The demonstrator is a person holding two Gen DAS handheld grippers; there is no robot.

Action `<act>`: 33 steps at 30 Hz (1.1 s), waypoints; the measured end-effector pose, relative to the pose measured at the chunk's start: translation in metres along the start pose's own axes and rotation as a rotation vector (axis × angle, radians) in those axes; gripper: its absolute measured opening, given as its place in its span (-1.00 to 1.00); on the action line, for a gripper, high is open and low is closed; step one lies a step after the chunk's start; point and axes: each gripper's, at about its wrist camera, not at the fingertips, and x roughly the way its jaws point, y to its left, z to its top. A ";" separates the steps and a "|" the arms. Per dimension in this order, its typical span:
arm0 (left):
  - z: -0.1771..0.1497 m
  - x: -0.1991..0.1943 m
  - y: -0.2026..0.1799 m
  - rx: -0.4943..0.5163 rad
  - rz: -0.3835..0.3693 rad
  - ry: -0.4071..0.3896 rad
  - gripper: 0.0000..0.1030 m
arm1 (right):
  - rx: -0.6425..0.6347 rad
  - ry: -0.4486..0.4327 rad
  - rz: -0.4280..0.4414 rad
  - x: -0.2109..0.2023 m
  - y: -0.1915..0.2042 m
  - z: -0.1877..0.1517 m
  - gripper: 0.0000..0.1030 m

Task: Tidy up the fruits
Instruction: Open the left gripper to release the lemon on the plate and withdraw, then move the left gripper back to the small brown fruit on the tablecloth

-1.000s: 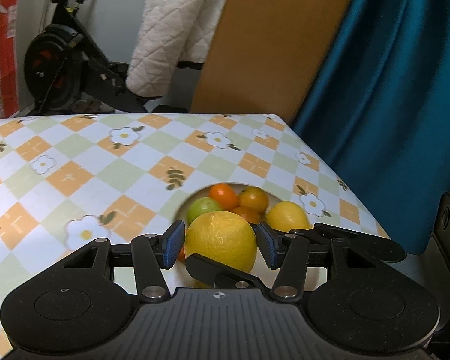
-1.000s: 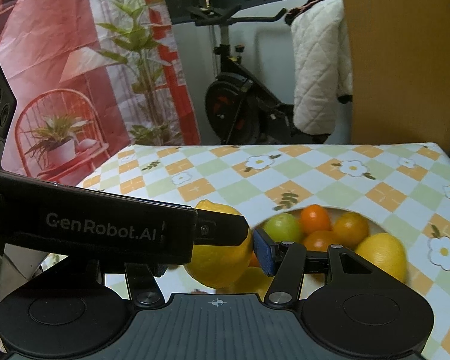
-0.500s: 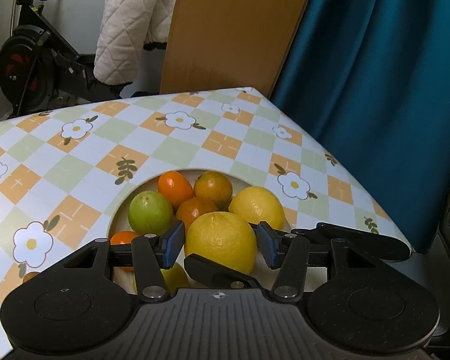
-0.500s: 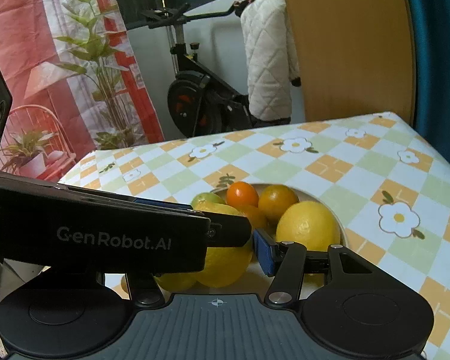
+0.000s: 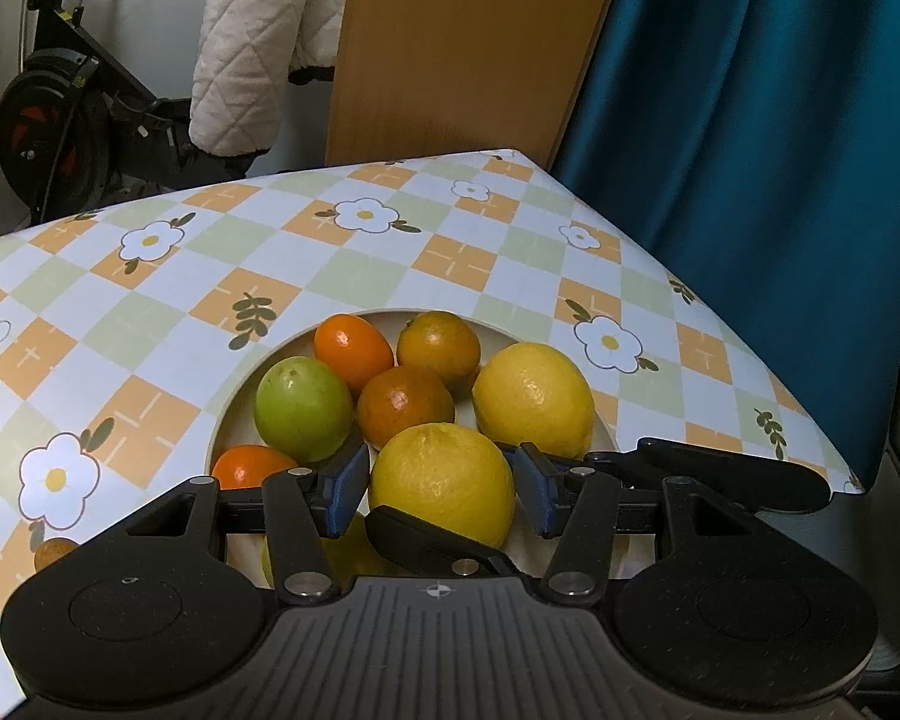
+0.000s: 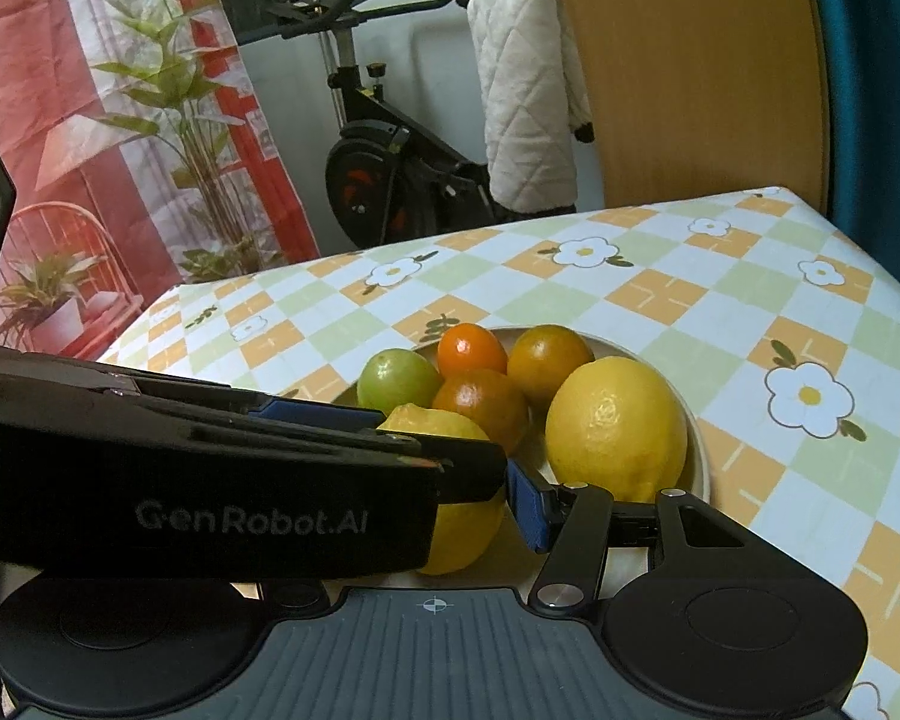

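Left claw [image 5: 441, 495] clenched on the big dimpled yellow lemon [image 5: 441, 474], blue pads [image 5: 345, 492] pressed to both flanks. Right claw [image 6: 432, 504] crossing in right beside it, one black finger tucked under the same lemon. Near pad just beside the peel, far finger hidden behind the left claw, so impossible to call released or gripping.

Lemon poised over the near side of the shallow cream dish [image 5: 225, 420]. Dish crowded: smooth second lemon [image 5: 534, 399] toward its right side, round green fruit [image 5: 303, 408] toward its left, small oranges [image 5: 405, 405] bunched at its middle and far side.

Probably a placing step. Best done low and slow, aimed at the bare patch at the dish's near edge. Let go only once the lemon rests, or a roll into the oranges looks likely. Worth untangling the two claws first.

Plenty of open checked flower tablecloth [image 5: 390, 264] beyond and left of the dish. Right of the dish, table edge close, teal curtain [image 5: 750, 120] past it: little room there.
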 end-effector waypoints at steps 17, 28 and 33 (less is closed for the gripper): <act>-0.001 -0.009 0.007 -0.040 0.004 -0.026 0.11 | -0.025 -0.004 -0.027 -0.004 0.006 0.005 0.02; -0.006 -0.048 0.027 -0.077 0.053 -0.115 0.12 | -0.065 -0.069 -0.035 -0.025 0.019 0.009 0.06; -0.012 -0.066 0.049 -0.114 0.090 -0.140 0.12 | -0.094 -0.084 -0.027 -0.030 0.031 0.009 0.06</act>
